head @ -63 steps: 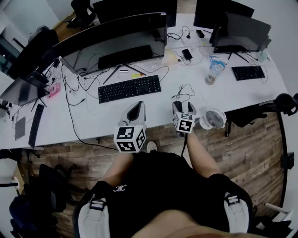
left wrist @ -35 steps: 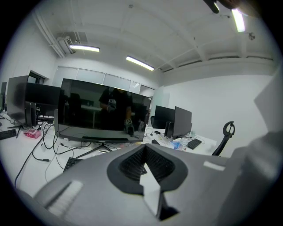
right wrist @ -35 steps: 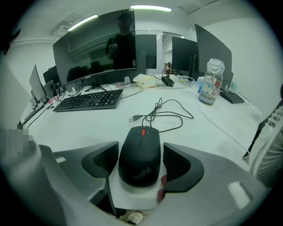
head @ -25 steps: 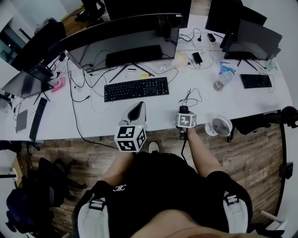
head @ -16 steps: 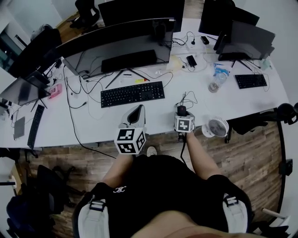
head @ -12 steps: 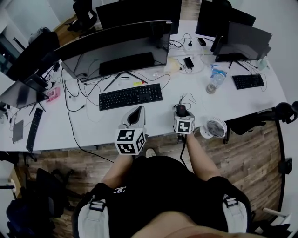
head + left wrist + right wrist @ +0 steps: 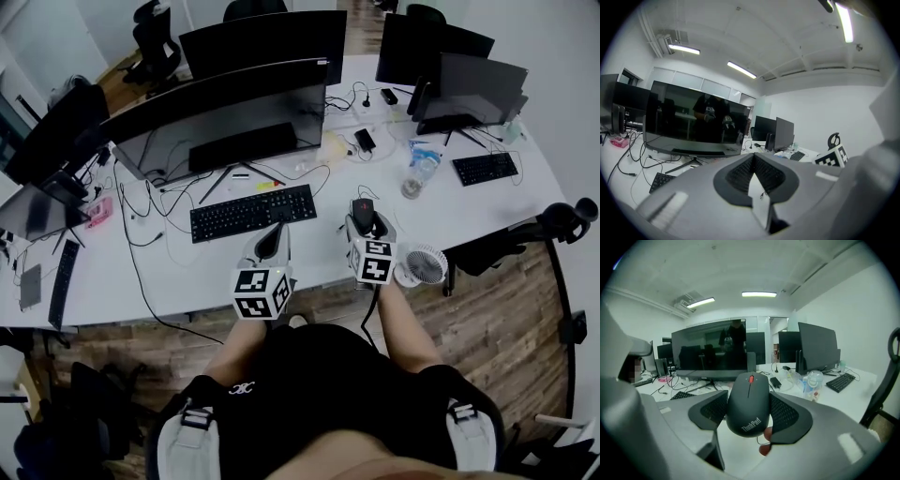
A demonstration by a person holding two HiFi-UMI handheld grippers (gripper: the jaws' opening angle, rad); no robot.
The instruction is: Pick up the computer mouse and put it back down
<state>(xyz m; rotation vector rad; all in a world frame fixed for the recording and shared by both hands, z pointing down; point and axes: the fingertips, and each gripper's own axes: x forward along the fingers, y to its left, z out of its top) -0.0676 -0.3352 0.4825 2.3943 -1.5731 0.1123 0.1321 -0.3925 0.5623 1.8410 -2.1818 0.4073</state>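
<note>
Clamping the black mouse by its two sides, the right gripper holds it clear of the white tabletop, red scroll wheel at the far end. Its fingers press on the mouse, set wide apart by its body. The left gripper hovers at nine o'clock from the right one, its fingers closed together on nothing. In the head view their tip shows at the near edge of a black keyboard. A small white fan stands between four and five o'clock from the mouse, a plastic bottle at two o'clock
</note>
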